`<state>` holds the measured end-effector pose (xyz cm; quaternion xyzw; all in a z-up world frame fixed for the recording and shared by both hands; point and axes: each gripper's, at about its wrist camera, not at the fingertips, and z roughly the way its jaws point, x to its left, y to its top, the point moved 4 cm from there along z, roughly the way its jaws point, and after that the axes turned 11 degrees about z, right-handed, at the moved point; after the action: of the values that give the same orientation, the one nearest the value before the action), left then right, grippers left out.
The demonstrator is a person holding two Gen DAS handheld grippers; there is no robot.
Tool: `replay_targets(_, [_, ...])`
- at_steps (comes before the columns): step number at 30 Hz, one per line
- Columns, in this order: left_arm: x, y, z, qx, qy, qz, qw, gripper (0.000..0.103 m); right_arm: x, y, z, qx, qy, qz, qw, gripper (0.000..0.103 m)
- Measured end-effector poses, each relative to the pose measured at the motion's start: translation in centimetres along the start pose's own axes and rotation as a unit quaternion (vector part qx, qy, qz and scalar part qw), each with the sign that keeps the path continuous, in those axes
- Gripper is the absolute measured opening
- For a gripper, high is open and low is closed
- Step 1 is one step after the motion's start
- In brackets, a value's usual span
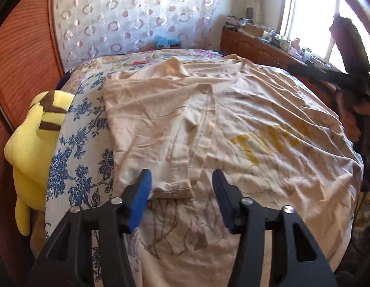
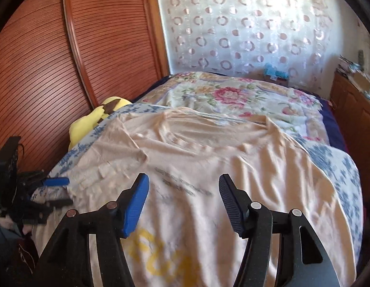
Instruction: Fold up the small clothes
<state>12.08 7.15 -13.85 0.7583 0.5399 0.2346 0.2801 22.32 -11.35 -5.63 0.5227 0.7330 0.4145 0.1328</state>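
Beige shirt (image 1: 208, 119) flat on bed (image 1: 84, 148), long axis running away from me. L gripper (image 1: 181, 181) half-open, empty, straddling folded sleeve cuff (image 1: 174, 189); R gripper (image 2: 183, 186) wide, empty, over chest.

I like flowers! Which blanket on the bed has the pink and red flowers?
The far blanket by the curtain has pink and red flowers. The blue-flowered sheet, under the beige shirt, shows only blue ones.

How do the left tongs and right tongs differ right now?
The left tongs straddle the beige T-shirt's folded sleeve hem; the right tongs sit over its printed chest. The left view is sharp; the right tongs' view is motion-blurred. Both are open, gripping nothing, each with one blue pad and one dark pad.
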Motion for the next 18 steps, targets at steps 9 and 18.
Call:
replay_targets(9, [-0.3,-0.3,0.8,0.020,0.011,0.019,0.9996,0.040,-4.6,-6.6,-4.7,0.020,-0.061,0.033,0.997,0.063])
replay_targets(18, [-0.6,0.2,-1.3,-0.005,0.022,0.028,0.9994,0.009,-6.7,-11.1,-6.9,0.036,-0.095,0.057,0.993,0.063])
